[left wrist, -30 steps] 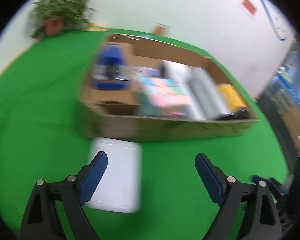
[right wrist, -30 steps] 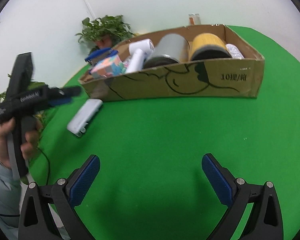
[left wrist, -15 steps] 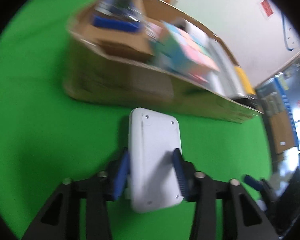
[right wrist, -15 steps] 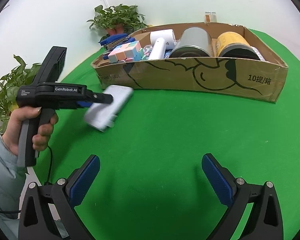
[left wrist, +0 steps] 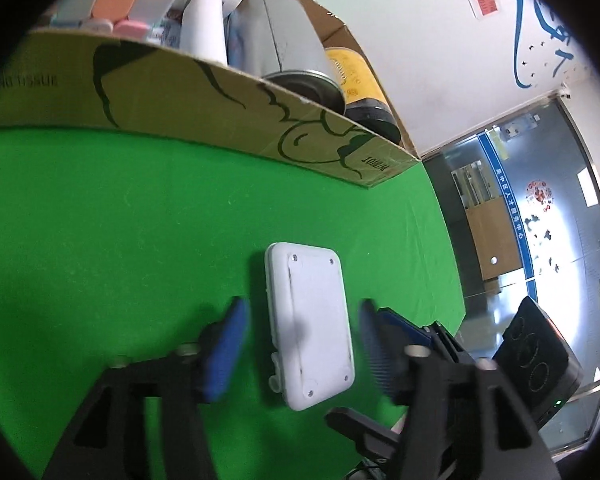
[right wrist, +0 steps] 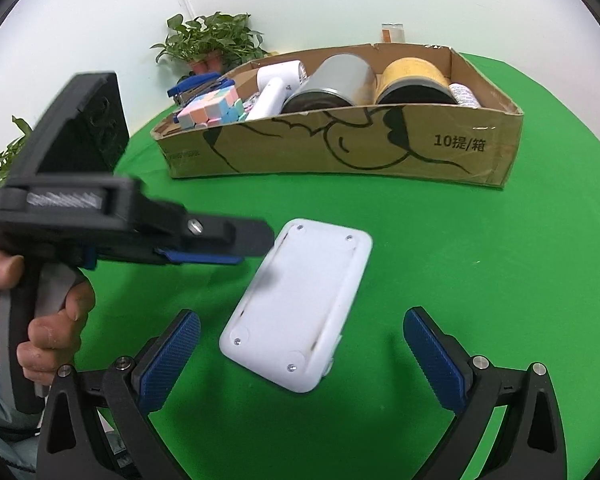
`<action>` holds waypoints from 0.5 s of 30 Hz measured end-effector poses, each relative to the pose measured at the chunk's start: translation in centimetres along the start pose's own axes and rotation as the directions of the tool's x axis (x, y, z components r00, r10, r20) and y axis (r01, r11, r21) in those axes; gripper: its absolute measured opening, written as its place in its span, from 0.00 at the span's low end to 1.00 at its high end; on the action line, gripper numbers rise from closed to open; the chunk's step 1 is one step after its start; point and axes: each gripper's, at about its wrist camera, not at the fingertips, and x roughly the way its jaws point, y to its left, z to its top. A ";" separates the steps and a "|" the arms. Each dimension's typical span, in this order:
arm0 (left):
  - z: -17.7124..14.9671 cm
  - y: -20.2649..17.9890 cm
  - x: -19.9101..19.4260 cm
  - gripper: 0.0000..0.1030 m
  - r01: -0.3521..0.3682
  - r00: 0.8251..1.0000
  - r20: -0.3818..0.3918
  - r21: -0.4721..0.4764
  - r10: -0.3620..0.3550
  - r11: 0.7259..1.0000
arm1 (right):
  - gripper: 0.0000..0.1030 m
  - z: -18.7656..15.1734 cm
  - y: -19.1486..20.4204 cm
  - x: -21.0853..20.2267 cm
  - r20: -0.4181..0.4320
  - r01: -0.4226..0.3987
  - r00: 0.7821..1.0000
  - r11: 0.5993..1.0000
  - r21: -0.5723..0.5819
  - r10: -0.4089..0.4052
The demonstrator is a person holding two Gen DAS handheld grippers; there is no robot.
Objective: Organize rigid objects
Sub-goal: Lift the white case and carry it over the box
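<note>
On my left wrist view, the left gripper (left wrist: 300, 344) has just been opening; the white plastic case (left wrist: 310, 328) lies between its jaws, pads clear of its sides, on the green cloth (left wrist: 100, 220) before the cardboard box (left wrist: 180, 92).

On my right wrist view, the right gripper (right wrist: 302, 360) stands wide open and empty, the case (right wrist: 300, 308) just ahead of it.

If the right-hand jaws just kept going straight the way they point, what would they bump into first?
Most likely the white case, lying on the green cloth just ahead of the open right gripper. The cardboard box lies farther on.
</note>
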 end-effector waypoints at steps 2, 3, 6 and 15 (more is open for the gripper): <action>-0.1 0.1 -0.2 0.61 -0.002 1.000 -0.005 -0.001 0.002 1.000 | 0.99 -0.3 0.7 0.5 -0.012 0.004 1.000 1.000 -0.021 -0.005; -0.1 0.1 0.0 0.61 0.008 1.000 -0.013 -0.008 -0.008 1.000 | 0.99 -0.3 1.2 0.9 -0.016 0.015 1.000 0.999 -0.035 -0.016; 0.1 0.0 1.4 0.61 0.046 0.997 -0.055 -0.023 -0.047 0.999 | 0.96 -0.5 2.0 2.0 -0.029 0.072 0.997 0.996 -0.051 -0.074; -0.8 -0.4 3.0 0.32 0.010 0.995 -0.098 0.002 -0.010 1.000 | 0.71 -0.6 2.2 2.7 -0.036 0.093 0.995 0.994 -0.057 -0.095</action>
